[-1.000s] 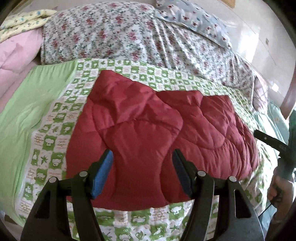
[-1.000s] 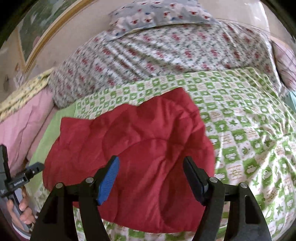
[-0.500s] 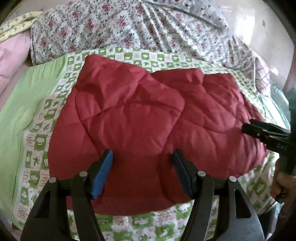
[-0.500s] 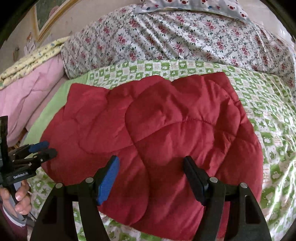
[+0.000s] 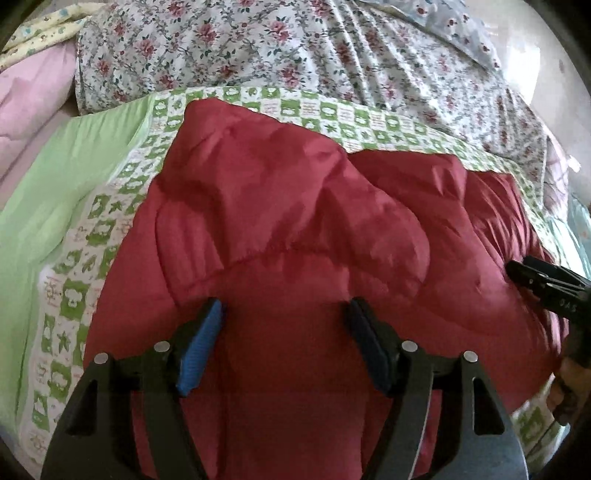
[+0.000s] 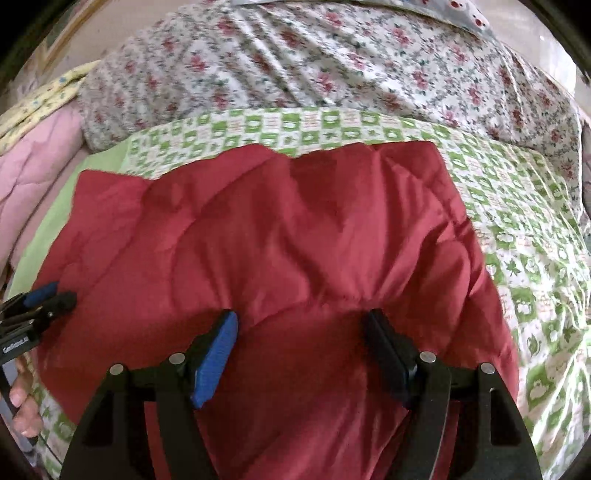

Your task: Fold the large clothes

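Bed's green checked sheet (image 5: 92,236) bears red quilted garment (image 5: 295,229) lying crosswise; both tongs gape empty.

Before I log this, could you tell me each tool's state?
Left tool: open, holding nothing.
Right tool: open, holding nothing.

A bed fills both views. A green-and-white checked sheet (image 5: 332,122) covers its near part, with a plain light green strip (image 5: 74,177) along its left side. Behind it lies a bulky floral quilt (image 6: 332,66) in white with red roses. A pale blue patterned pillow (image 5: 461,33) rests at the far right top. At the far left sit pink bedding (image 6: 40,162) and a yellow dotted cloth (image 5: 40,26). A pale wall (image 5: 554,74) shows bright daylight.
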`<act>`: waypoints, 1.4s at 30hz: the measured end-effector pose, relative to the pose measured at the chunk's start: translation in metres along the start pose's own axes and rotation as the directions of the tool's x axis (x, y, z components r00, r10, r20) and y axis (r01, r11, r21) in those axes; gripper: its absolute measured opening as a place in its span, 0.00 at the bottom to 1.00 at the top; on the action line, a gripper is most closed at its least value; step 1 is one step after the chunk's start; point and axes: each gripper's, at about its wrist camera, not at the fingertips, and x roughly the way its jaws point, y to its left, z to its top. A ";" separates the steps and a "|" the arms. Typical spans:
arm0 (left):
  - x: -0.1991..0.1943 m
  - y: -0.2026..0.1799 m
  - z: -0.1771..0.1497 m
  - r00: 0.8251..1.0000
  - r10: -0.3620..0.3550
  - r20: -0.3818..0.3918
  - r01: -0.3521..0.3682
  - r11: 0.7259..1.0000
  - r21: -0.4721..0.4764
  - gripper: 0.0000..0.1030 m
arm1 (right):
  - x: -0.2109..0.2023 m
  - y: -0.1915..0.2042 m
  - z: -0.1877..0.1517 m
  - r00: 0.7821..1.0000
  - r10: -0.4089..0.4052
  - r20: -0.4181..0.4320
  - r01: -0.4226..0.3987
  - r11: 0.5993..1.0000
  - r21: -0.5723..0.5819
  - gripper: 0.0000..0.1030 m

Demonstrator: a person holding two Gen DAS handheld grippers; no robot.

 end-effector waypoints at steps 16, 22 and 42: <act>0.050 0.031 0.054 0.991 0.064 -0.117 -0.085 0.979 -0.184 0.70 | 0.030 -0.059 0.013 0.996 0.085 0.008 -0.084 0.958 0.273 0.72; 0.069 0.040 0.060 0.985 0.074 -0.155 -0.108 0.969 -0.223 0.70 | 0.035 -0.074 0.008 0.994 0.101 0.035 -0.107 0.930 0.351 0.72; -0.046 0.013 -0.007 0.997 -0.069 -0.037 0.066 0.994 -0.088 0.70 | 0.032 -0.068 0.007 0.998 0.062 0.033 -0.069 0.949 0.306 0.72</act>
